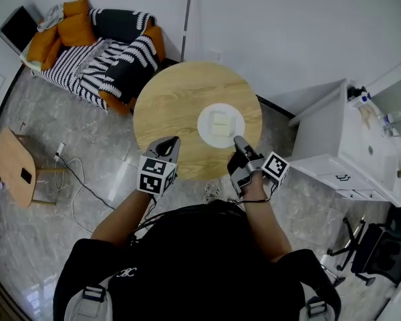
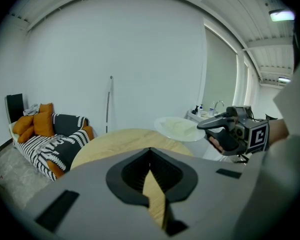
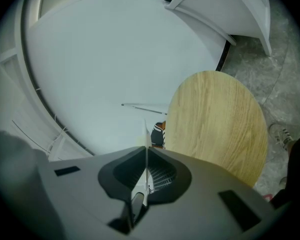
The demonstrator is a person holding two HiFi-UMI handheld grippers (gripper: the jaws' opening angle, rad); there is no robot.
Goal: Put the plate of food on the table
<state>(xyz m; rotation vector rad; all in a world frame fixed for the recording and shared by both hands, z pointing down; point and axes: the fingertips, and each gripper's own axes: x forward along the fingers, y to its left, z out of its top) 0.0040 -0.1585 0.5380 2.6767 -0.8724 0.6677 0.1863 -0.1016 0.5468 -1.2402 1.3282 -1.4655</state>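
Observation:
A white plate with a pale slab of food hangs over the right half of the round wooden table. My right gripper is shut on the plate's near rim. In the left gripper view the plate and its food float above the table, held level by the right gripper. In the right gripper view the plate shows only as a thin white edge between the jaws. My left gripper is shut and holds nothing, at the table's near edge.
A striped sofa with orange cushions stands behind the table at the left. A white cabinet with a sink is at the right, an office chair beside it. A small wooden side table and a floor cable lie at the left.

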